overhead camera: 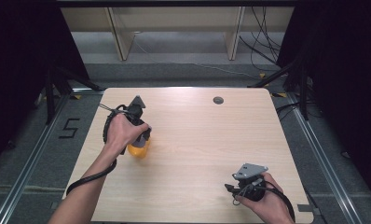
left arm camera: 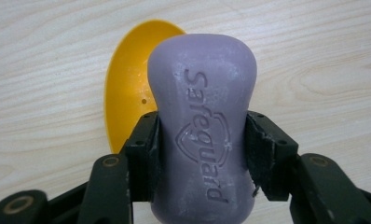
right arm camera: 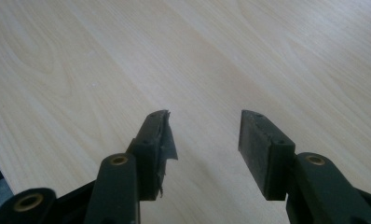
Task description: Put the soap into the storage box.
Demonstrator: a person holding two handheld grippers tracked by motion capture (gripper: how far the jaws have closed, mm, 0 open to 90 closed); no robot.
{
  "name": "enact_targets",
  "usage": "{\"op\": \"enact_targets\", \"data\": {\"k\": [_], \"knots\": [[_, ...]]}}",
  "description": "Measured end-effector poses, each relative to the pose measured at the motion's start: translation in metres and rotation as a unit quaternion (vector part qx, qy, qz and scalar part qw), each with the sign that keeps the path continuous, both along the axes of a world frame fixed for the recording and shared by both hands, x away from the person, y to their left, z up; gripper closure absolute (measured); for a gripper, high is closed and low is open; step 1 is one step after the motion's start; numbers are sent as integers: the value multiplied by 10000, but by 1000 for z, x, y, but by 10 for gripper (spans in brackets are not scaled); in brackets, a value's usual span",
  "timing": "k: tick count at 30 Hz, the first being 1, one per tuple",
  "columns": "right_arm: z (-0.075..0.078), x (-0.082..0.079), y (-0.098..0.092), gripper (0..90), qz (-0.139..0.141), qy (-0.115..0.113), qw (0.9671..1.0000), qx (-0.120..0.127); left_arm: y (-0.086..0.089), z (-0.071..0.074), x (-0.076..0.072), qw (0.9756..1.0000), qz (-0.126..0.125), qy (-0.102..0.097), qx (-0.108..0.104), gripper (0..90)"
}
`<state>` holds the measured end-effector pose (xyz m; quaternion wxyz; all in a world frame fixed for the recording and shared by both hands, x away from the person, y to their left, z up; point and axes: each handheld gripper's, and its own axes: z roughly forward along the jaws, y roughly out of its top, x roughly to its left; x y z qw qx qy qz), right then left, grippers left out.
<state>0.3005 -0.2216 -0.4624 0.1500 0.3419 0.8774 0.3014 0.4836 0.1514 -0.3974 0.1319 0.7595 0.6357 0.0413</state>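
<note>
On my left side, the left claw [left arm camera: 201,154] is clamped on a purple Safeguard soap bar [left arm camera: 202,126]; in the left gripper view its two black jaws press the bar's narrow waist from either side, and the embossed brand name and shield face the camera. Directly beneath and behind the bar I see a yellow oval soap dish [left arm camera: 127,93], hollow side up, lying on the pale wood desk [left arm camera: 314,70]. The bar hangs over the dish's right part, though I cannot tell from this angle whether it touches the dish or sits just above it. In the high view, the left hand [overhead camera: 120,130] wraps the gripper over the left half of the desk, with the yellow dish [overhead camera: 138,150] peeking out just below the hand and a black cable running back along the forearm. Near the far edge of the desk, right of centre, I see a small round grey grommet [overhead camera: 218,100]. Further right, well apart from the dish, the right hand [overhead camera: 263,196] holds the right claw [right arm camera: 204,140] near the desk's near right corner; its jaws stand apart with nothing between them, above bare wood, and the left jaw's pad looks torn and peeling at its edge.
</note>
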Motion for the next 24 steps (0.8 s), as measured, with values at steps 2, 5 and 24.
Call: {"op": "enact_targets", "data": {"k": [2, 5, 24], "knots": [[-2, 0, 0, 530, -39, -131, 9999, 58, 2, 0, 2, 10000, -59, 36, 34, 491], [0, -1, -2, 530, 0, -44, 10000, -40, 4, -1, 5, 10000, -50, 48, 66, 491], [0, -1, -1, 530, -16, 13, 10000, -16, 11, -8, 9, 9997, 120, 121, 146, 491]]}}
